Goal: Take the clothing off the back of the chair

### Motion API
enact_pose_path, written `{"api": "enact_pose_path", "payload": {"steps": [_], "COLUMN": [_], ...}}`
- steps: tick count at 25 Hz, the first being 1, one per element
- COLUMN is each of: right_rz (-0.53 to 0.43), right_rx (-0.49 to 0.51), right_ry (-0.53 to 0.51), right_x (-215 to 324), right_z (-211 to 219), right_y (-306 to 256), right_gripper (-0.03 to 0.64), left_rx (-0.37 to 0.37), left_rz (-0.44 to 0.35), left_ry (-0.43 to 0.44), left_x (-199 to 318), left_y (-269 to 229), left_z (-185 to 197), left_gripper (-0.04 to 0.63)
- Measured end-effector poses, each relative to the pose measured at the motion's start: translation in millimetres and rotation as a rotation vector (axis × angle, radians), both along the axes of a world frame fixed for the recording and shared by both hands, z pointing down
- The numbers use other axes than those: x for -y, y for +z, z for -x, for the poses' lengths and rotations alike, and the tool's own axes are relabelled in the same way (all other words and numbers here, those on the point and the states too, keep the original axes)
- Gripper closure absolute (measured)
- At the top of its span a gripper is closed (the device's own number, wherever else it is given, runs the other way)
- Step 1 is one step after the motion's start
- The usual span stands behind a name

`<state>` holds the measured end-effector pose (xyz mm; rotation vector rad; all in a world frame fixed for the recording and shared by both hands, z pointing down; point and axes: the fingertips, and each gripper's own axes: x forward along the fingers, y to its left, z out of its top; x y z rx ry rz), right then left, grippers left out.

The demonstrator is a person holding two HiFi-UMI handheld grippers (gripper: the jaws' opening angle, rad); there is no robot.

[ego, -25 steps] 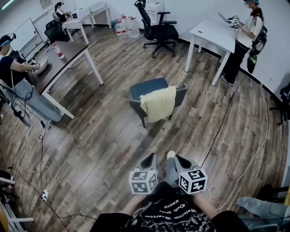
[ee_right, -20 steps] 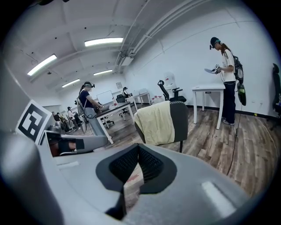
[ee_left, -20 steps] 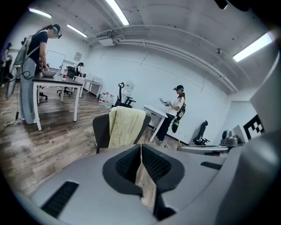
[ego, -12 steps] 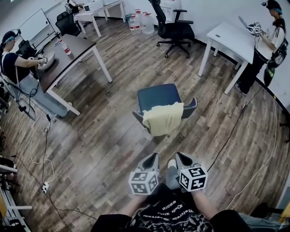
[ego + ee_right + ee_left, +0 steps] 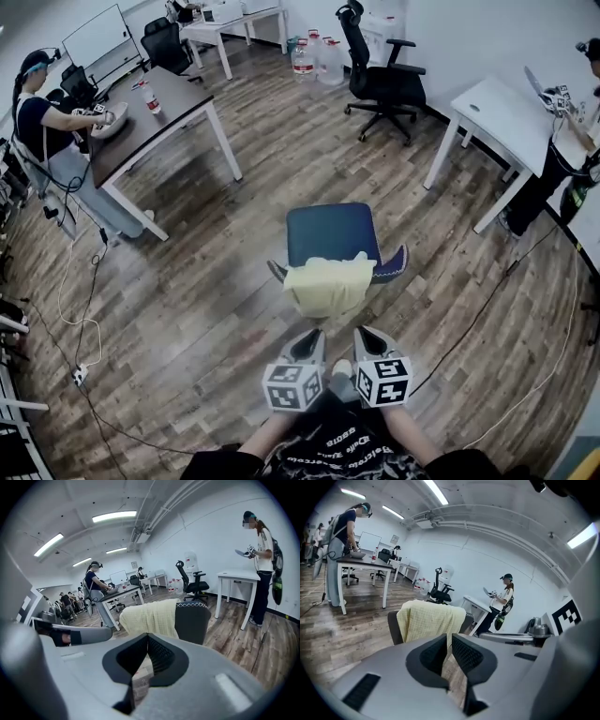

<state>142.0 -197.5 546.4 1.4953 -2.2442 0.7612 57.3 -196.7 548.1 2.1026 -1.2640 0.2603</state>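
Observation:
A pale yellow garment (image 5: 328, 284) hangs over the back of a dark blue chair (image 5: 329, 233) in the middle of the wooden floor. It also shows ahead in the left gripper view, garment (image 5: 429, 620), and in the right gripper view, garment (image 5: 149, 617). My left gripper (image 5: 314, 335) and right gripper (image 5: 362, 331) are side by side just short of the chair back, both shut and empty. Neither touches the cloth.
A dark table (image 5: 141, 127) with a seated person (image 5: 47, 131) stands at the left. A white table (image 5: 506, 117) and a standing person (image 5: 572, 141) are at the right. A black office chair (image 5: 380, 80) stands at the back. Cables (image 5: 80, 309) trail across the floor.
Both grippers have come closer to the chair, which now sits nearer and lower in the head view. The jaws stayed shut.

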Motion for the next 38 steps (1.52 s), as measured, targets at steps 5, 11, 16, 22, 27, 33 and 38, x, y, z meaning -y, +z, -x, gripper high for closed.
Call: {"api": "enact_pose_path", "payload": {"steps": [5,11,16,22,27,33,38], "right_rz": [0.002,0.028,0.054,0.100,0.145,0.247,0.222], "right_rx": [0.016,0.045,0.025,0.012,0.011,-0.030,-0.067], "right_ry": [-0.061,-0.118,-0.101,-0.021,0.017,0.058,0.051], "right_x": [31.8,49.4,58.6,75.3,88.0,98.8,114.0], "right_z": [-5.0,-0.4,-2.1,3.0,8.8,13.2,12.7], "right_y": [2.1,10.4,21.3,34.9,51.3,77.4,76.4], "right_gripper": [0.610,0.416,0.352,0.248,0.233,0.233,0.235], "left_rx": [0.019,0.042,0.099,0.124,0.113,0.158,0.121], "left_rz": [0.030,0.054,0.079,0.174,0.241,0.230,0.247], "left_ry": [-0.044,-0.100,-0.146,-0.150,-0.111,-0.005,0.020], "left_x": [27.3,45.1,57.6,69.9,82.4,96.9,113.6], "left_y": [8.8,16.4,30.9,55.7,75.6,84.8,86.3], "left_z": [-12.2,-11.4,4.8,23.3,28.3,23.1,17.7], "left_gripper": [0.499,0.420,0.402,0.354,0.328,0.328,0.328]}}
